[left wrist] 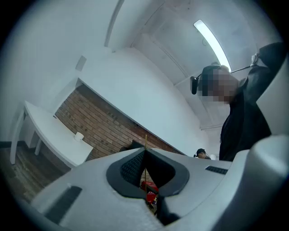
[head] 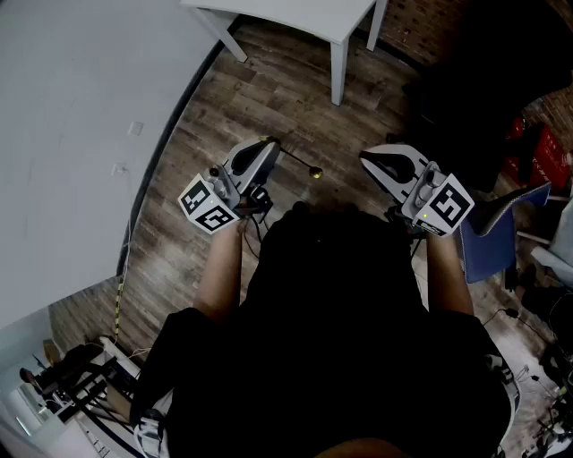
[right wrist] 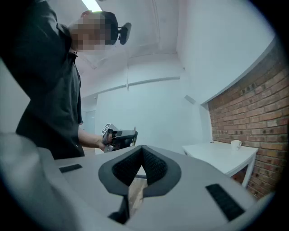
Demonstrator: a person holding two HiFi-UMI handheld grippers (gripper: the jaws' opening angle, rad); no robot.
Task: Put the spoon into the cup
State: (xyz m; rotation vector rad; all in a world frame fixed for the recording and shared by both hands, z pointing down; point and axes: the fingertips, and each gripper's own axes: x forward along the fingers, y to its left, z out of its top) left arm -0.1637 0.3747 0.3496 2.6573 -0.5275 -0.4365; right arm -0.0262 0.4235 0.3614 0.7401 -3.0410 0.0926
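In the head view my left gripper (head: 269, 143) is held over the wood floor, shut on a thin spoon (head: 300, 164) that juts out to the right with a small gold end. The left gripper view shows the jaws (left wrist: 145, 151) pressed on that thin gold stem (left wrist: 145, 140). My right gripper (head: 365, 156) is level with it to the right, shut with nothing in it (right wrist: 142, 149). A small white cup (right wrist: 235, 144) stands on a white table (right wrist: 216, 155), also seen far off as the cup (left wrist: 79, 136) on the table (left wrist: 49, 133). The head view does not show the cup.
The white table (head: 295, 18) stands ahead at the top of the head view, in front of a brick wall (right wrist: 253, 113). A blue chair (head: 497, 237) and a red crate (head: 546, 152) are at the right. Cables and gear (head: 72, 376) lie at lower left by the white wall.
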